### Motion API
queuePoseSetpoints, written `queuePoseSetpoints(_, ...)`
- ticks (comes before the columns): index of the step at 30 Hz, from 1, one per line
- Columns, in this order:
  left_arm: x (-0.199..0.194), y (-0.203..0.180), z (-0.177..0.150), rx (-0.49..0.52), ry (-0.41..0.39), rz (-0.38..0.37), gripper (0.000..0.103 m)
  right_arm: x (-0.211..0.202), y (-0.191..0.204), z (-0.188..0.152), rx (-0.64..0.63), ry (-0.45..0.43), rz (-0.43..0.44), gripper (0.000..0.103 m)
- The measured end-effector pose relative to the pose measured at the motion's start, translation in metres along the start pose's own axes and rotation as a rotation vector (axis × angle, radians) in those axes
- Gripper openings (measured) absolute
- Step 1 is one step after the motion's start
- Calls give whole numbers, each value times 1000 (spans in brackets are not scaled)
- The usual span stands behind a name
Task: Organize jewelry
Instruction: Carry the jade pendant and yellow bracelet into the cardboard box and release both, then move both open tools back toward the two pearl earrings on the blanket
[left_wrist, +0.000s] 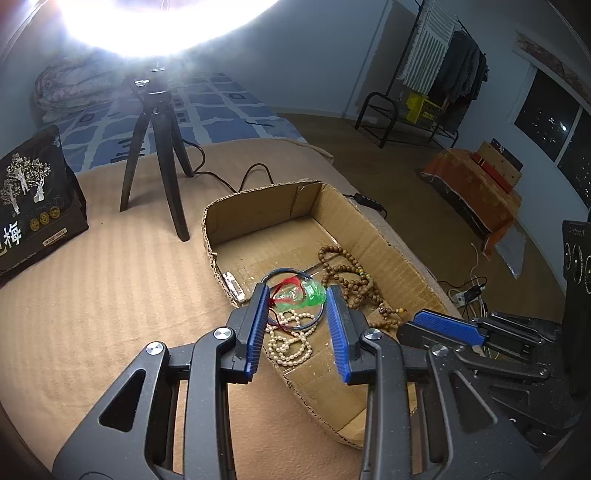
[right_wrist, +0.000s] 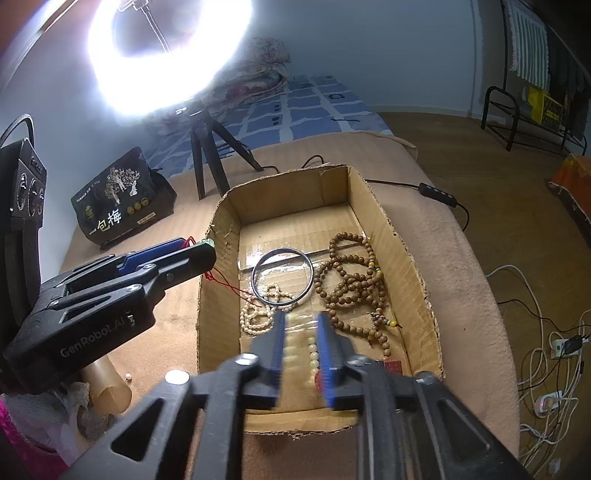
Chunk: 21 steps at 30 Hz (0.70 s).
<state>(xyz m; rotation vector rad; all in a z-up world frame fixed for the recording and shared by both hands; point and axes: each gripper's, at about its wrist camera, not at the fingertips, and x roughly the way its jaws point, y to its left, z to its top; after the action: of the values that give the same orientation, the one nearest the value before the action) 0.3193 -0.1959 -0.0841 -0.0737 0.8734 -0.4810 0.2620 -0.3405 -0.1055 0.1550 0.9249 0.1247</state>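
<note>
My left gripper (left_wrist: 295, 295) is shut on a green pendant (left_wrist: 301, 294) with a red cord (left_wrist: 286, 284), held above the left wall of the cardboard box (left_wrist: 258, 206). In the right wrist view the left gripper (right_wrist: 201, 251) shows side-on with the red cord (right_wrist: 229, 286) hanging into the box (right_wrist: 413, 266). Inside lie a metal bangle (right_wrist: 281, 276), a pale pearl string (right_wrist: 258, 314) and brown wooden beads (right_wrist: 351, 284). My right gripper (right_wrist: 301, 317) is open and empty, over the box's near end above a pale bead strand (right_wrist: 314, 350).
The box sits on a tan blanket (left_wrist: 110, 295). A ring light on a black tripod (left_wrist: 159, 158) stands behind it, with its cable (left_wrist: 236, 181). A black bag (left_wrist: 33, 199) stands at the left. Cables and a power strip (right_wrist: 554, 350) lie on the floor at the right.
</note>
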Motion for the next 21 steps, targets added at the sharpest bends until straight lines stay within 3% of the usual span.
queuePoseSetpoints(7,-3,2,0,-1,1,11,31,-2,-3,-1,11,5,-12,30)
queuePoseSetpoints(9,-5,1,0,-2,1,15,33,-3,-2,-1,8,4,-17,37)
queuePoseSetpoints(11,-7,2,-1,-3,0,19,44,-6,-1,-1,5,-3,-23,52)
queuePoseSetpoints(21,-25,8,-3,-11,-24,35,45,-17,6,-1,-8,-25,-36,61)
